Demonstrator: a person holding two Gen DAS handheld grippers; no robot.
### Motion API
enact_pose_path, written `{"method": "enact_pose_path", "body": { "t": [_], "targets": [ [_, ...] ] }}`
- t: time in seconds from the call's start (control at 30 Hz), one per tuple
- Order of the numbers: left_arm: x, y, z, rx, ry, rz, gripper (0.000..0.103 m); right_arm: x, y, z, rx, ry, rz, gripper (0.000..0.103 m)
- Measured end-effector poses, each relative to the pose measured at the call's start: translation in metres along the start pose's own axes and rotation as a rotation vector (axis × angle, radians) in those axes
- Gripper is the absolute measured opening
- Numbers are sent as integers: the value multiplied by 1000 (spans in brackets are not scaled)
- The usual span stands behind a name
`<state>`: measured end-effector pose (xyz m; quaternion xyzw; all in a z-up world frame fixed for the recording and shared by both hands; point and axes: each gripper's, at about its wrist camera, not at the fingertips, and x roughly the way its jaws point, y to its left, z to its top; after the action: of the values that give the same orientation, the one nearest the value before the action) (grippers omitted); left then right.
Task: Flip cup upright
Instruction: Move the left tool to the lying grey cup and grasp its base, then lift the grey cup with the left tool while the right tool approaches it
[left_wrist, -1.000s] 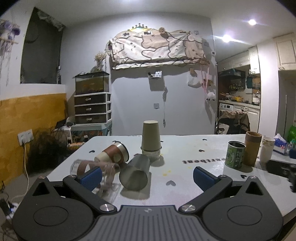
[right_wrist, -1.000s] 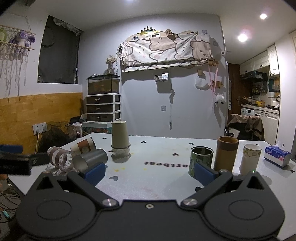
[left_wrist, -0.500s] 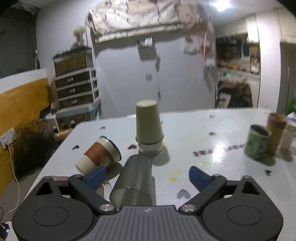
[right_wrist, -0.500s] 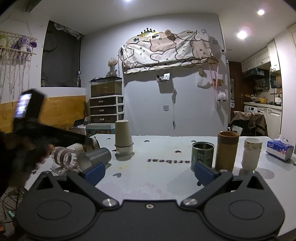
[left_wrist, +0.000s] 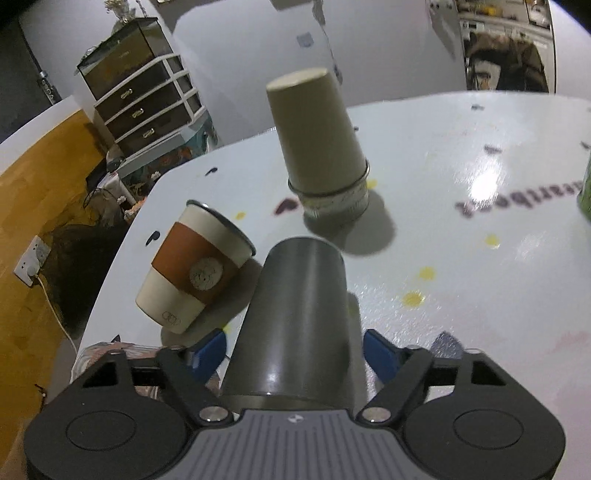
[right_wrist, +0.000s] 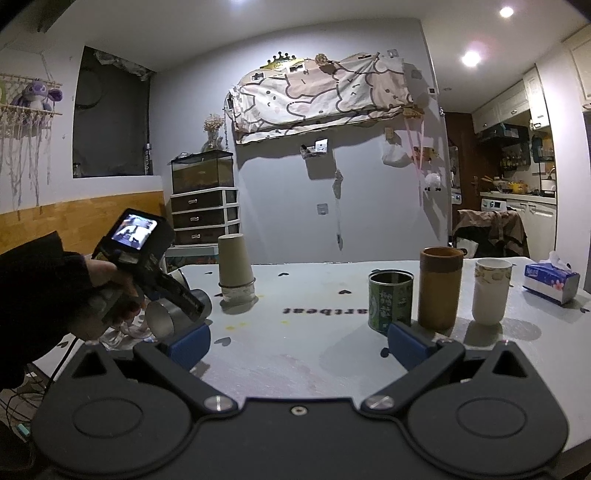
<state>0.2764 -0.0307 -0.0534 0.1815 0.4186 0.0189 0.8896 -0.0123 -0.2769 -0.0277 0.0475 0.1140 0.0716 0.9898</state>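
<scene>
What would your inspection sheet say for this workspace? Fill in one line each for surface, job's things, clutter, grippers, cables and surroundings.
Surface: white table with small coloured spots and printed lettering.
Job's things: grey metal cup lying on its side, between the left gripper's fingers.
Clutter: sleeved cup on its side; beige paper cup upside down over a jar; green tin, brown cylinder, patterned cup upright; tissue box.
Grippers: left gripper open around the metal cup, contact unclear; right gripper open, holding nothing.
Cables: white cable from a wall socket.
Surroundings: drawer unit with a tank on top; kitchen at right.
</scene>
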Motion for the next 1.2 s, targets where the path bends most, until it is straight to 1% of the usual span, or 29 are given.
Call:
{"method": "enact_pose_path", "body": {
  "t": [0.07, 0.13, 0.23, 0.3, 0.47, 0.57, 0.7, 0.87, 0.97, 1.07, 1.2],
  "targets": [
    [2, -1, 0, 10, 3, 11, 73, 0, -2, -1, 5, 0, -3, 103],
    [-1, -2, -2, 25, -6, 4, 73, 0, -4, -1, 10, 2, -5, 103],
    [-10, -7, -8, 37, -29, -45, 72, 0, -6, -1, 15, 3, -6, 103],
    [-18, -17, -13, 64, -55, -84, 72, 0, -7, -1, 19, 0, -9, 103],
    [-52, -63, -35, 207, -142, -178, 72, 2, -12, 0, 42, 0, -29, 103],
    [-76, -94, -51, 306, -200, -249, 72, 2, -16, 0, 58, 3, -45, 103],
    [-102, -127, -69, 386, -261, -342, 72, 1, -24, 1, 80, 4, -81, 103],
    [-127, -160, -91, 460, -325, -430, 72, 2, -41, 3, 123, 4, -121, 103],
    [-135, -171, -99, 497, -354, -446, 72, 12, -53, 8, 147, 18, -135, 103],
    [-138, -179, -103, 513, -375, -449, 72, 31, -67, 14, 174, 50, -139, 103],
    [-137, -177, -104, 492, -385, -456, 73, 72, -82, 21, 221, 144, -111, 103]
  ]
}}
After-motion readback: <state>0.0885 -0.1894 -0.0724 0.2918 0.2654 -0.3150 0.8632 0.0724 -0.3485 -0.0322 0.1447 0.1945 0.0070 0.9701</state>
